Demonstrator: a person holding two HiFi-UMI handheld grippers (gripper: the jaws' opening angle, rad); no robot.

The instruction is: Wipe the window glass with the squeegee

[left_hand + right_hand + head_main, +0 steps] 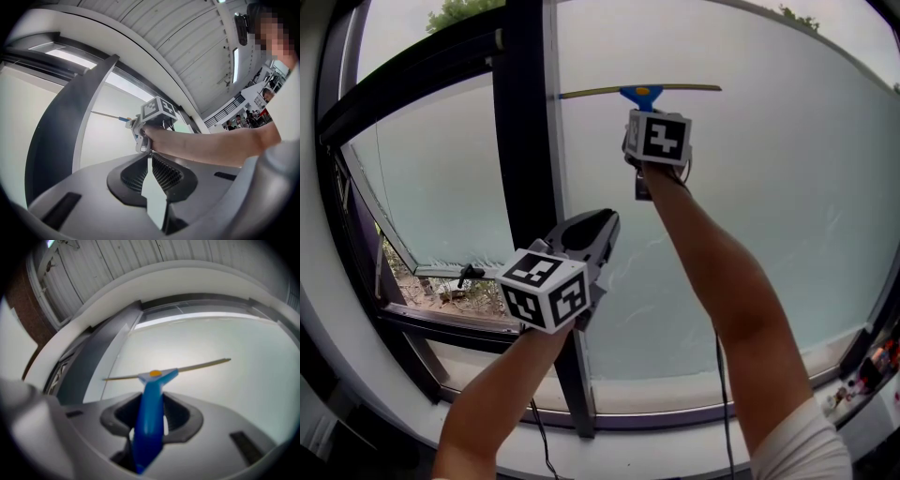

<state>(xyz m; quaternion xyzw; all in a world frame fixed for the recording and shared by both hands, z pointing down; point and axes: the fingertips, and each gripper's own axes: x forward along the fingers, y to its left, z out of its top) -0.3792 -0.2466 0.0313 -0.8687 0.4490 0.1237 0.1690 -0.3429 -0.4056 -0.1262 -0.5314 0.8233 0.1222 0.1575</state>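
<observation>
Fingers of the right gripper (151, 414) clamp the squeegee (640, 92) handle. Its blade lies against the glass (769, 206), left end just beside the mullion (525, 141), with bare pane right and below. The left gripper (150, 161) has its fingers closed, empty.

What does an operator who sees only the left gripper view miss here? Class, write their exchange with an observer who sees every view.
Observer: The right gripper is shut on the squeegee by its blue handle.
Operator: Where is the blade?
Observer: Roughly level, high on the big pane, just right of the dark post.
Operator: And my left gripper?
Observer: Lower down, in front of that post.
</observation>
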